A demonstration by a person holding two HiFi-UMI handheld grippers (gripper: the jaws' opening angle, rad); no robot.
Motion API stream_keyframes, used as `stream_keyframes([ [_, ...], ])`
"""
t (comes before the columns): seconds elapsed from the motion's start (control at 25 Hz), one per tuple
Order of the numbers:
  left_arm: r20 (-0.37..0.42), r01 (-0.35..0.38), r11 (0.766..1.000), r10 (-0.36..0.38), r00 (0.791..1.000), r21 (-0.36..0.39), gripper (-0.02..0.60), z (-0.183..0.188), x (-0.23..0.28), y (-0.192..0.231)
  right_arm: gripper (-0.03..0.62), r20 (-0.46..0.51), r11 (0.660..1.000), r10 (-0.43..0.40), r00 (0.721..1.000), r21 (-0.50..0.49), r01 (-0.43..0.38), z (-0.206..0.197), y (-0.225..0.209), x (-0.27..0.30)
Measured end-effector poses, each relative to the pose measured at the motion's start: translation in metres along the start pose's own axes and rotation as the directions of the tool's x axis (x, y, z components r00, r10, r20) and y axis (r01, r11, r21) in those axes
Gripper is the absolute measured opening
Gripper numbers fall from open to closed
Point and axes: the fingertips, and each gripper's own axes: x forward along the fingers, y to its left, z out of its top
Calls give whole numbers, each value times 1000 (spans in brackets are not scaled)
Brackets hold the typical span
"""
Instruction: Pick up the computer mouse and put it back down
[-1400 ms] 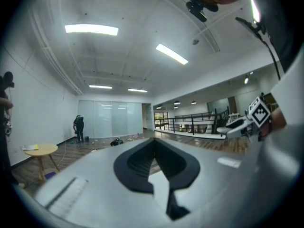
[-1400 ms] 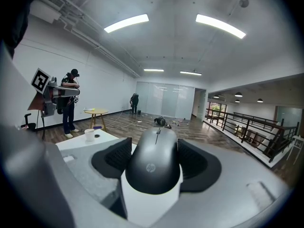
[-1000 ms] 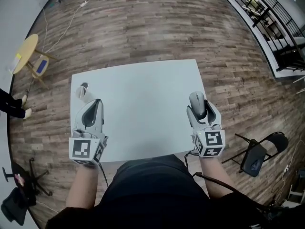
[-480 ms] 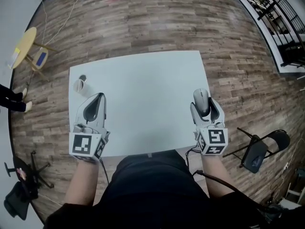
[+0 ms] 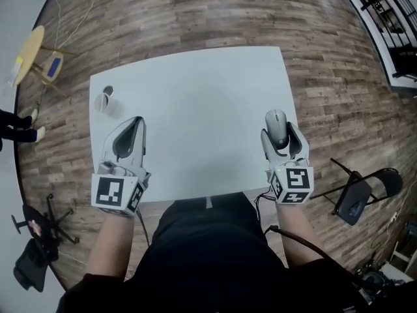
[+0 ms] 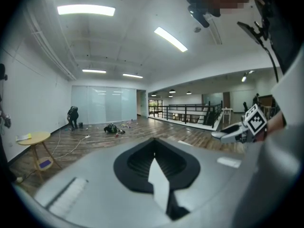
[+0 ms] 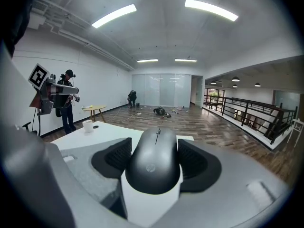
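A dark grey computer mouse [image 5: 276, 124] sits between the jaws of my right gripper [image 5: 277, 130], over the right edge of the white table [image 5: 195, 103]. In the right gripper view the mouse [image 7: 154, 160] fills the gap, with the black pads [image 7: 114, 158] against its sides. Whether it rests on the tabletop I cannot tell. My left gripper [image 5: 133, 128] hovers over the table's left side. Its jaws meet at the tip [image 6: 154, 148] with nothing between them.
A white cup [image 5: 104, 102] stands near the table's far left corner, ahead of the left gripper. A black folding chair [image 5: 355, 197] is on the wooden floor to the right, and a small yellow round table [image 5: 29, 54] far left. A person [image 7: 66, 101] stands beyond the table.
Both grippers have sunk a little toward the table, the right one more. The mouse stays between the right jaws. The head view has tilted, so the table sits higher in the picture.
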Motion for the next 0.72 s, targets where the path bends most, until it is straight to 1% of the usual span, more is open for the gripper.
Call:
stream_keyframes([
  [0.28,-45,25,1000,-24,999,7,5,-11,-1,-12,307,-23,1000,9,1000,12,-9,-17,4,6],
  [0.52,-80,24,1000,-23,997,4,5,-21,0,-11,307,-48,1000,15,999,22,-14,-31,10,8],
  [0.72,-105,37,999,-34,994,20,5,-28,4,-12,307,-73,999,10,997,37,-7,-47,8,14],
])
